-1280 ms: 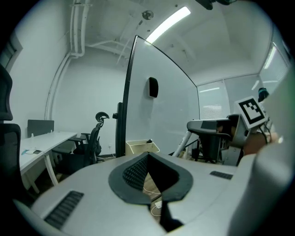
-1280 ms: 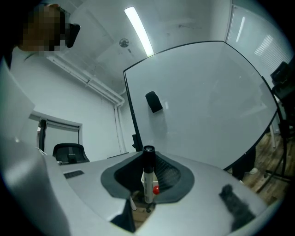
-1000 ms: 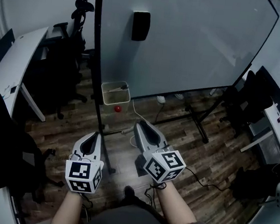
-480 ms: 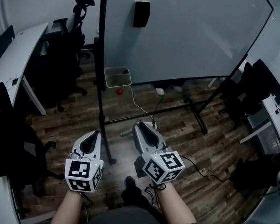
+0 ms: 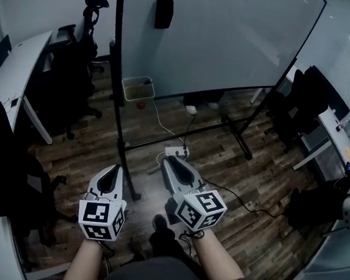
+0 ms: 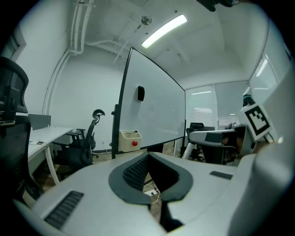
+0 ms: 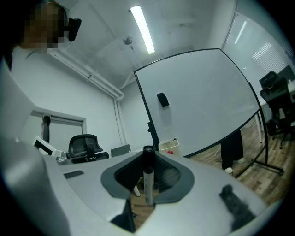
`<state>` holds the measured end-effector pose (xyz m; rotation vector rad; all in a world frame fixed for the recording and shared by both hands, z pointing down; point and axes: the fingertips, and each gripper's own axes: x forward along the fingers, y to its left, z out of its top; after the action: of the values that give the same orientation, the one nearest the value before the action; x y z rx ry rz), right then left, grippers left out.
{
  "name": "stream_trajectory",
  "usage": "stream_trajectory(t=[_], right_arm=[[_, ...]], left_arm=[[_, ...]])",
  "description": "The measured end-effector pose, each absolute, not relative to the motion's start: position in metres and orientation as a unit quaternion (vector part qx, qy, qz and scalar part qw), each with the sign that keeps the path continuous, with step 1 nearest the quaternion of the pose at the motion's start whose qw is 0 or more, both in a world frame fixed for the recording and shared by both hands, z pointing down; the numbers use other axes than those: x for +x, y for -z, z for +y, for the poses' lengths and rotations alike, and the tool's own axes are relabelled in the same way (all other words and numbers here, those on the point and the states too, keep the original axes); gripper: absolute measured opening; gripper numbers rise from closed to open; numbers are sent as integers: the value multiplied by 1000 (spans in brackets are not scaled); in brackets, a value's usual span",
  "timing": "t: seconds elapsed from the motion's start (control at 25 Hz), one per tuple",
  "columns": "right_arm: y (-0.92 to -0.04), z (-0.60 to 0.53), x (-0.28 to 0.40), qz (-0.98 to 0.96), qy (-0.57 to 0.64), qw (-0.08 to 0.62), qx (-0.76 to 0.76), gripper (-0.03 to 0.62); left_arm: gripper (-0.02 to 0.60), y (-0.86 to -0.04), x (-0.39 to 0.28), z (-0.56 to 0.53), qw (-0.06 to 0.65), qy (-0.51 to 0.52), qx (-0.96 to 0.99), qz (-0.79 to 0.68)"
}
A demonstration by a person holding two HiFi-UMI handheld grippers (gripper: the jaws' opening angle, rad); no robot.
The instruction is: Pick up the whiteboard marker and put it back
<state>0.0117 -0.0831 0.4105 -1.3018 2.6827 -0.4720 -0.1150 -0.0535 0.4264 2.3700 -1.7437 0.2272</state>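
Observation:
A whiteboard marker [image 7: 148, 179] with a black cap stands upright between the pads of my right gripper [image 7: 148, 156], which is shut on it. In the head view the right gripper [image 5: 173, 162] points over the wooden floor toward the whiteboard [image 5: 218, 34], and the marker itself is hidden. My left gripper [image 5: 114, 170] hovers beside it, level with it. Its jaws [image 6: 147, 156] meet at the tips with nothing between them. A black eraser [image 5: 163, 13] sticks to the board. A beige box [image 5: 137, 89] hangs low on the board's stand, with a red ball [image 5: 142, 105] by it.
The whiteboard stands on a black frame [image 5: 113, 129] with feet across the floor. A power strip [image 5: 177, 150] and cables lie just beyond the right gripper. Office chairs [image 5: 62, 86] and a white desk [image 5: 16, 74] are at the left. More chairs [image 5: 305, 101] and a desk are at the right.
Both grippers have drawn back from the whiteboard. The board, the beige box and the stand now sit farther off, and the power strip has come into sight beyond the right gripper. The marker stays gripped.

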Motion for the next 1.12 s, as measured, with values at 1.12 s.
stream_trajectory(t=[1.12], right_arm=[[-391,-175,-5,899,146,65,-408,80]], left_arm=[[12,-416,-138,-132,92,-64,785,-609]])
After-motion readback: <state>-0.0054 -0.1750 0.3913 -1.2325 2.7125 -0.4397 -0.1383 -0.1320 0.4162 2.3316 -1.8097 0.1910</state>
